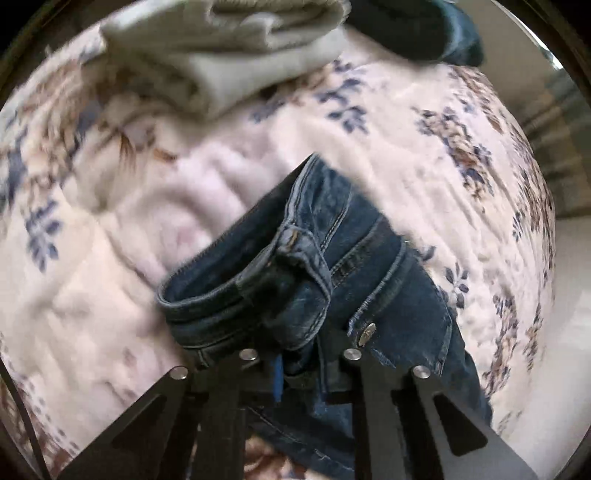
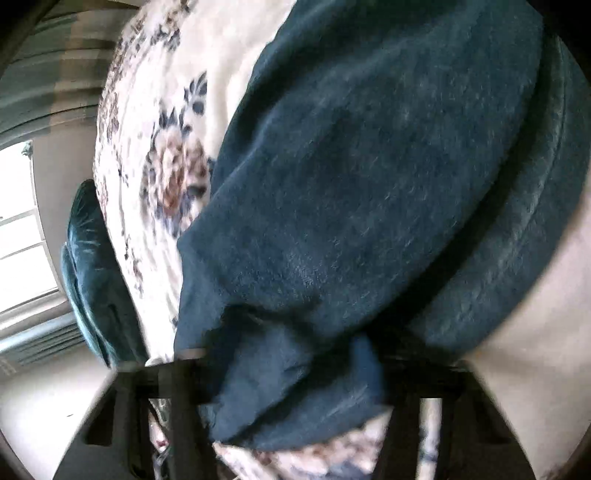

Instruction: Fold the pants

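Dark blue jeans [image 1: 317, 266] hang bunched from my left gripper [image 1: 299, 363], which is shut on the waistband near the metal button [image 1: 367, 332], above the bed. In the right wrist view a large fold of the same dark blue denim [image 2: 369, 184] fills most of the frame. My right gripper [image 2: 291, 384] is shut on this denim, and its fingers are blurred and mostly covered by cloth.
A white bedspread with blue and brown flowers [image 1: 110, 258] lies under everything. A folded grey garment [image 1: 240, 55] sits at the far side of the bed, with a dark teal garment [image 1: 424, 33] beside it. A teal chair [image 2: 92, 280] and a window [image 2: 22, 240] stand beyond the bed's edge.
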Motion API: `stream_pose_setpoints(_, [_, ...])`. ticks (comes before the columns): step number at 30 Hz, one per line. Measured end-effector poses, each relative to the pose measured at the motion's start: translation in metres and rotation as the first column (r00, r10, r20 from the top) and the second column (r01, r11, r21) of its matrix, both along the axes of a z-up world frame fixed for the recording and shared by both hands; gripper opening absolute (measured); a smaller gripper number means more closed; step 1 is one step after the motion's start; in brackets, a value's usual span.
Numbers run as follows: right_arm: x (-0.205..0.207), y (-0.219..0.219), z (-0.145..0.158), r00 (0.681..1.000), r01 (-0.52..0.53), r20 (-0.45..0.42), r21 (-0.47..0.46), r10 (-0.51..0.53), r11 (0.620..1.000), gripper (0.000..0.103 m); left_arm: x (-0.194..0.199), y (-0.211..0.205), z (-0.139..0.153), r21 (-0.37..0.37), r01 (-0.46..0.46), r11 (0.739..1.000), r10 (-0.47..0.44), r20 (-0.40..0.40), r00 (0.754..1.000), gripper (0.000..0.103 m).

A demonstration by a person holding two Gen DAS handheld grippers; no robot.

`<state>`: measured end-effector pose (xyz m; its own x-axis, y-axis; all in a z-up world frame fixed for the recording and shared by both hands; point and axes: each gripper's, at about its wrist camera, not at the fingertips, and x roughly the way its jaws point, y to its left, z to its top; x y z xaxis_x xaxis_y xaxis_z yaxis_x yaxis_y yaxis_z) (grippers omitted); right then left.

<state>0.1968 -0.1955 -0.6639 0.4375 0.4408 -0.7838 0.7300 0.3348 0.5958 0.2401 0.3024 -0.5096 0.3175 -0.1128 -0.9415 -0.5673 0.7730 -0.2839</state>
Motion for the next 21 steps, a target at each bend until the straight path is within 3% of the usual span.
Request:
stream_pose_setpoints(1, [-0.001,-0.001,0.0,1.0,-0.004,-0.017,-0.025,0.004,1.0,0.016,-0.003,0.001,0.004,0.006,0.006,1.0,-0.006,0.007,1.0,0.01])
stream_pose_setpoints(3, [-0.008,0.001,0.008,1.0,-0.004,0.003,-0.049,0.004,0.999,0.01,-0.013,0.004,0.012,0.007,0.009,1.0,-0.009,0.015,1.0,0.01])
stream_pose_setpoints(5, [-0.021,0.003,0.028,0.999,-0.033,0.019,-0.102,0.035,0.994,0.008,-0.025,0.011,0.016,-0.004,-0.001,1.0,0.001,0.013,1.0,0.01])
stream_pose_setpoints(9, [-0.054,0.012,0.048,0.998,-0.061,-0.003,-0.112,0.062,0.992,0.008,-0.039,0.024,0.0,0.013,0.005,1.0,-0.004,-0.041,0.999,0.01])
stream_pose_setpoints(14, [-0.076,0.016,0.02,0.99,-0.115,-0.098,-0.083,0.107,0.99,0.009,-0.04,0.035,-0.037,-0.022,-0.009,1.0,0.007,-0.094,0.996,0.015])
stream_pose_setpoints(18, [-0.082,0.001,0.008,0.986,-0.127,-0.112,-0.02,0.124,0.992,0.023,-0.046,0.036,-0.024,-0.033,-0.015,0.999,0.012,-0.083,0.996,0.025])
stream_pose_setpoints(21, [-0.084,-0.007,0.026,0.985,-0.148,-0.097,-0.059,0.142,0.987,0.056,-0.066,0.026,-0.002,0.025,0.014,1.0,-0.012,-0.075,0.997,0.031])
